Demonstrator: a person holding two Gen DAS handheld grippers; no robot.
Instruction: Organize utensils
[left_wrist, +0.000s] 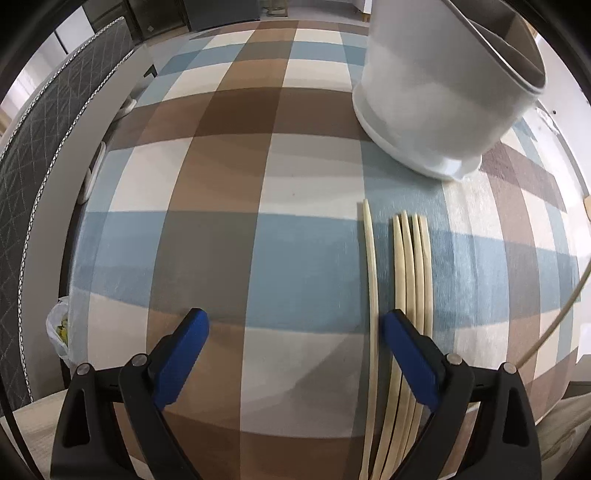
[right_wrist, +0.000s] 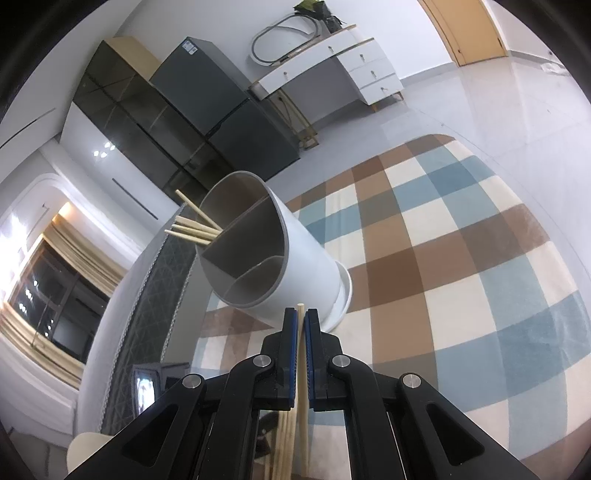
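In our left wrist view, the left gripper (left_wrist: 291, 336) is wide open and holds nothing. Five chopsticks (left_wrist: 406, 266) lie on the checked tablecloth (left_wrist: 229, 192), one just inside its right finger, four under and beside it. The white holder (left_wrist: 436, 103) stands beyond them. Our right gripper (right_wrist: 301, 325) is almost closed on one chopstick (right_wrist: 300, 314), near the holder's rim. Four chopsticks (right_wrist: 194, 229) stick out of one compartment.
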